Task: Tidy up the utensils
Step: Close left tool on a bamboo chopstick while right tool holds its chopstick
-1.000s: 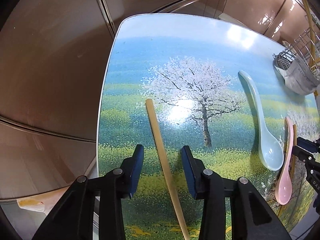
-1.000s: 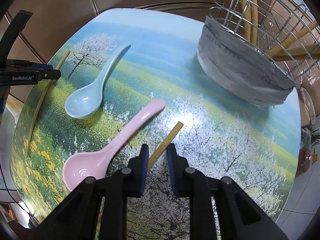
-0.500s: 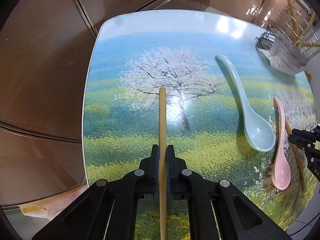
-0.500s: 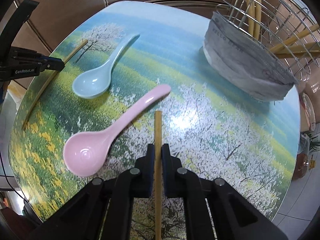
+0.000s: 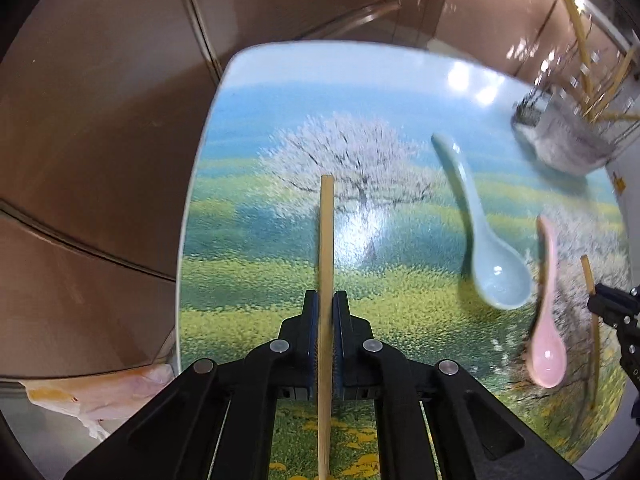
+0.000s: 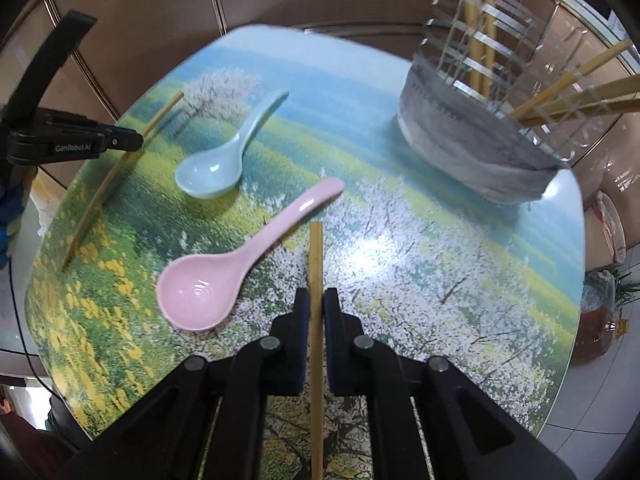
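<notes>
The left claw (image 5: 325, 312) is clamped on a long, pale bamboo chopstick (image 5: 326, 240), which runs straight between its pads and sticks out ahead over the bench (image 5: 256, 128) with its printed meadow and blossoming tree. The right claw (image 6: 315, 308) pinches a second, matching bamboo chopstick (image 6: 316, 256) the same way. Between the two lie a glossy pale blue ceramic spoon (image 6: 218, 164) and a pink ceramic spoon (image 6: 224, 276), bowls up. More chopsticks stand in a wire holder wrapped in grey paper (image 6: 472, 144) at the bench's far corner.

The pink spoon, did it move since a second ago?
No. The pink spoon lies in the same spot beside the blue spoon on the table's blossom picture; only the camera moved.
</notes>
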